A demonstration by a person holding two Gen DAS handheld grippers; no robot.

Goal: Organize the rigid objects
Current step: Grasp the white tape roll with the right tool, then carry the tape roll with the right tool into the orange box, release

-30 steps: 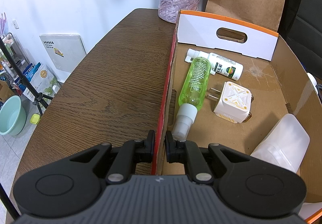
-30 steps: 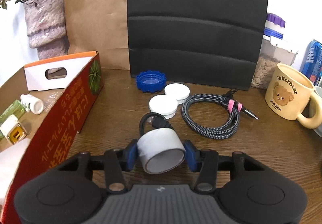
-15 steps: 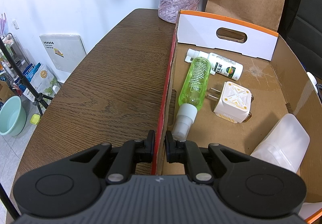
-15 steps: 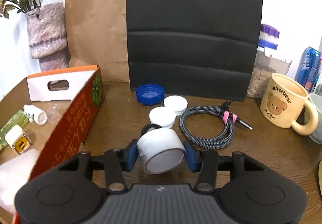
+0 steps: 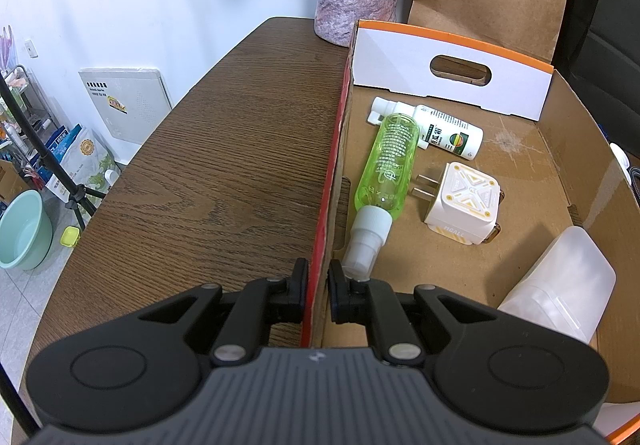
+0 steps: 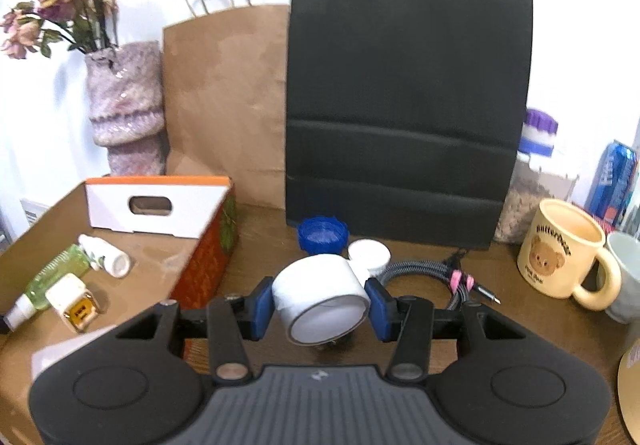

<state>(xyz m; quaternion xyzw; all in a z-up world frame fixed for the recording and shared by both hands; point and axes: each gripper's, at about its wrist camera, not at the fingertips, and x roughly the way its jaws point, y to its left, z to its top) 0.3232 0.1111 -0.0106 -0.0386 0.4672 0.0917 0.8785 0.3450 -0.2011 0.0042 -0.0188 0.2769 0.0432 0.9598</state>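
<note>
Brown wooden table (image 5: 240, 165) carried a cardboard box (image 5: 560, 173); the left gripper (image 5: 318, 287) was clamped on its red side wall, a green spray bottle (image 5: 390, 165) lying inside. From the right wrist, the right gripper (image 6: 320, 309) grasped a white tape roll (image 6: 320, 289) above the table, just beside the box.

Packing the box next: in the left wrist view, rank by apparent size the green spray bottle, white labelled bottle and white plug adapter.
1. Green spray bottle, longest.
2-3. White labelled bottle and white plug adapter look alike; the adapter lies nearer the camera, so I won't rank them.
</note>
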